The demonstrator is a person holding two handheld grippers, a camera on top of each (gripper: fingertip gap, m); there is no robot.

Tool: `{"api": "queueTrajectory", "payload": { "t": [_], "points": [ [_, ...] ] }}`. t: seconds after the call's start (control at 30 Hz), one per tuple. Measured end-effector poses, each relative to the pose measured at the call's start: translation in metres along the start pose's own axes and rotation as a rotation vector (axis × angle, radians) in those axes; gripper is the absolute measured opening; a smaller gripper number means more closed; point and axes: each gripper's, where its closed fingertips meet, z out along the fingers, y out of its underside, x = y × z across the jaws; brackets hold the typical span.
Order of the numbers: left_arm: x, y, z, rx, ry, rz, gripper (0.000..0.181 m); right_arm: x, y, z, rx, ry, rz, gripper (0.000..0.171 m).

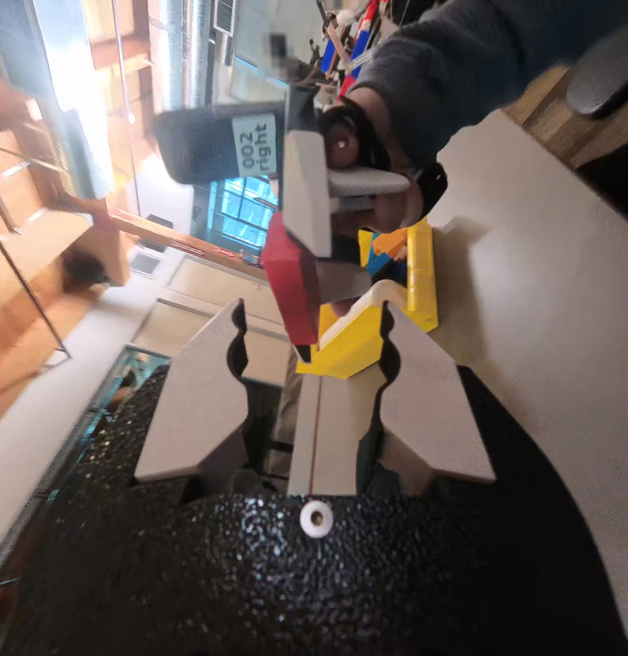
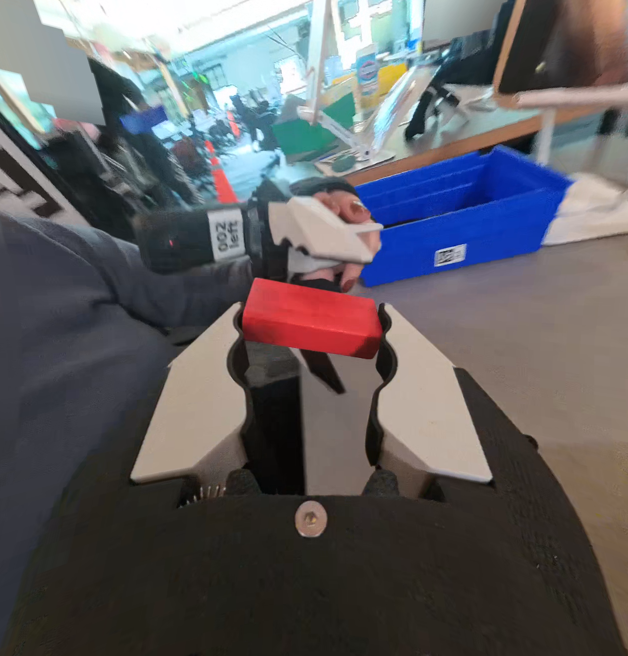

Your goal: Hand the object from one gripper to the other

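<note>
Right gripper [image 2: 310,328]: squeezes the red block [image 2: 310,324] between its two white finger tips, up off the table.
Left gripper [image 1: 314,337]: wide apart, nothing inside.
Red block: in the right gripper, just past the left one's tips.
Yellow tray [image 1: 351,346]: on the pale table [image 1: 536,284], behind the block.
Blue bin [image 2: 458,213]: further back.

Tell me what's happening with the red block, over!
Right gripper shut on the red block, jaws clamping both ends. Left gripper open, empty, beside the block. Nothing between them; yellow bin behind on the table.
</note>
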Motion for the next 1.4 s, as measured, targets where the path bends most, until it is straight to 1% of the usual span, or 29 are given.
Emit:
{"api": "queueTrajectory", "payload": {
  "t": [0.07,0.1,0.17,0.2,0.33,0.37,0.4,0.43,0.47,0.5,0.57,0.63,0.67,0.7,0.77,0.83,0.97,1.07,1.1,1.13,1.17,1.2,1.27,1.3,1.33,1.4],
  "points": [
    [0.005,-0.002,0.003,-0.012,-0.001,0.058,0.059,-0.006,0.003,0.004,-0.003,-0.068,0.108,0.072],
    [0.005,-0.003,0.003,-0.010,-0.011,0.073,0.050,-0.008,0.003,0.005,-0.001,-0.091,0.130,0.072],
    [-0.002,-0.009,0.001,0.010,-0.081,0.097,0.031,-0.012,0.005,0.008,-0.012,-0.110,0.123,0.072],
    [-0.003,-0.011,-0.001,0.015,-0.082,0.105,0.022,-0.014,0.006,0.009,-0.017,-0.111,0.099,0.072],
    [-0.012,-0.013,-0.003,0.016,-0.069,-0.015,0.015,-0.014,-0.003,0.009,0.005,-0.018,-0.077,0.074],
    [-0.015,-0.011,-0.003,0.009,-0.069,-0.044,0.014,-0.012,-0.006,0.008,0.015,0.019,-0.130,0.090],
    [-0.018,-0.008,-0.004,-0.003,-0.065,-0.088,0.015,-0.010,-0.009,0.006,0.021,0.058,-0.194,0.101],
    [-0.020,-0.004,-0.005,-0.011,-0.047,-0.150,0.015,-0.007,-0.014,0.002,0.030,0.107,-0.263,0.109],
    [-0.022,-0.001,-0.005,-0.014,-0.022,-0.232,0.015,-0.003,-0.020,-0.003,0.050,0.166,-0.343,0.112],
    [-0.022,0.001,-0.005,-0.011,0.020,-0.336,0.016,0.000,-0.026,-0.008,0.069,0.232,-0.448,0.110],
    [-0.020,0.002,-0.005,0.017,0.127,-0.583,0.015,0.003,-0.032,-0.019,0.067,0.371,-0.745,0.098],
    [-0.009,-0.002,-0.008,0.059,0.307,-0.824,0.015,0.000,-0.027,-0.021,0.003,0.465,-1.056,0.092],
    [-0.005,-0.005,-0.010,0.085,0.391,-0.950,0.015,0.001,-0.022,-0.020,-0.046,0.494,-1.153,0.092],
    [-0.002,-0.013,-0.014,0.132,0.492,-1.067,0.015,0.002,-0.018,-0.017,-0.097,0.512,-1.206,0.095],
    [0.000,-0.024,-0.021,0.217,0.643,-1.272,0.016,0.001,-0.010,-0.008,-0.152,0.503,-1.272,0.107],
    [0.004,-0.027,-0.024,0.225,0.743,-1.416,0.017,-0.004,-0.005,0.000,-0.172,0.488,-1.331,0.110],
    [0.016,-0.032,-0.024,0.197,0.866,-1.533,0.016,0.000,0.004,0.011,-0.254,0.520,-1.450,0.108],
    [0.020,-0.039,-0.027,0.214,0.930,-1.571,0.017,0.005,0.008,0.014,-0.281,0.542,-1.481,0.100],
    [0.022,-0.039,-0.027,0.204,0.940,-1.569,0.017,0.005,0.006,0.014,-0.268,0.547,-1.485,0.092],
    [0.026,-0.038,-0.027,0.190,0.946,-1.556,0.016,0.003,0.004,0.013,-0.250,0.552,-1.483,0.080],
    [0.027,-0.040,-0.026,0.188,0.951,-1.546,0.016,0.002,0.003,0.011,-0.238,0.547,-1.481,0.073],
    [0.026,-0.042,-0.026,0.202,0.950,-1.549,0.016,0.000,0.002,0.010,-0.227,0.541,-1.469,0.073],
    [0.022,-0.042,-0.022,0.208,0.919,-1.549,0.018,0.002,-0.001,0.006,-0.225,0.539,-1.401,0.073],
    [0.018,-0.042,-0.019,0.216,0.881,-1.540,0.026,0.002,-0.002,0.005,-0.210,0.533,-1.350,0.073],
    [0.013,-0.040,-0.015,0.227,0.826,-1.516,0.052,0.001,-0.006,0.003,-0.171,0.525,-1.290,0.072],
    [0.001,-0.033,-0.010,0.235,0.672,-1.397,0.090,0.004,-0.015,-0.003,-0.103,0.517,-1.140,0.073]
  ]
}}
